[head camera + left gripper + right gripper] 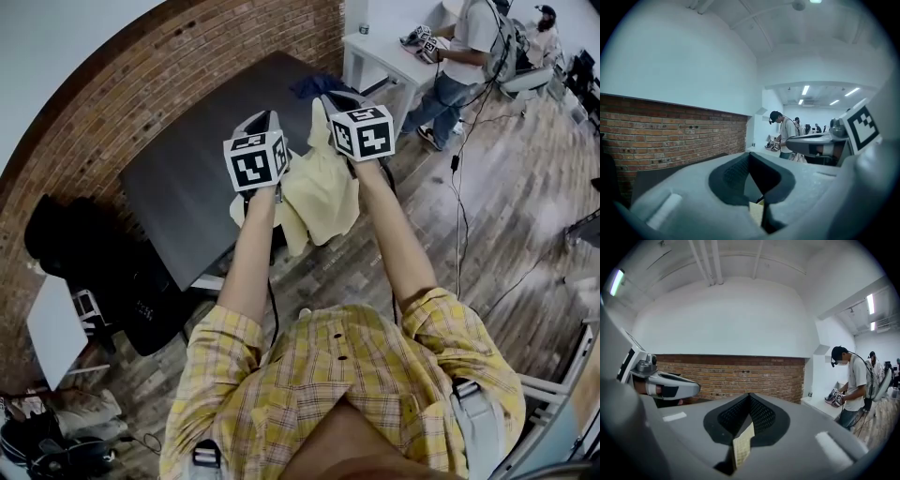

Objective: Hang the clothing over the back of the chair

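A pale yellow garment (319, 202) hangs in the air between my two grippers, above the near edge of a dark table (187, 178). My left gripper (260, 122) is shut on one part of its top edge. In the left gripper view the gripper (750, 161) shows a strip of yellow cloth (756, 213) caught between its jaws. My right gripper (336, 99) is shut on another part of the garment. Seen in the right gripper view, that gripper (750, 399) has a band of the cloth (742, 446) pinched between its pads. Both grippers point roughly level.
A blue item (314, 86) lies at the table's far end. A brick wall (141, 84) runs behind the table. Black seating (141, 300) stands at the lower left. A person (464, 56) stands by a white table (375, 52). Cables (459, 187) trail over the wooden floor.
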The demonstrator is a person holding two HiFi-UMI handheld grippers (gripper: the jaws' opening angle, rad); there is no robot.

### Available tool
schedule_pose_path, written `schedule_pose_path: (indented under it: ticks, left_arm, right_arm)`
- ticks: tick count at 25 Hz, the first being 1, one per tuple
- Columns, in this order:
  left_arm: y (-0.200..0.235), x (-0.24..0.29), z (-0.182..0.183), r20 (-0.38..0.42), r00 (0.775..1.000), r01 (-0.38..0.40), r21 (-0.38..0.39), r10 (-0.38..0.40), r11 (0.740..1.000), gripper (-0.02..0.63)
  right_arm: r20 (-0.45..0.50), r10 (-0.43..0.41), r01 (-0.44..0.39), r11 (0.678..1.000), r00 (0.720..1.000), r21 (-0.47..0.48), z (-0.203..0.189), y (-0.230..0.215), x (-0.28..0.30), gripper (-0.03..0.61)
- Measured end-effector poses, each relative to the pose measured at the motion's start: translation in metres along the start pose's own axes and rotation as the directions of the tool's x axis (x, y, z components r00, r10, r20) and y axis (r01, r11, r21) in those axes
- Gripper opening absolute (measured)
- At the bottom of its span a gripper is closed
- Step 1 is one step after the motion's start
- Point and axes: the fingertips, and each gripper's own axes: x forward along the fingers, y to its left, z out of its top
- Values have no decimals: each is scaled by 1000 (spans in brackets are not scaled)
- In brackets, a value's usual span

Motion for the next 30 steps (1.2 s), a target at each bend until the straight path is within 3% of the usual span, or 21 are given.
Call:
schedule_pose_path:
  ticks: [30]
  left_arm:
    - [-64,-93,14,164,986,6,50,-15,999,2]
  right_arm:
    - [178,27,-22,999,984,-28,19,50,-104,0]
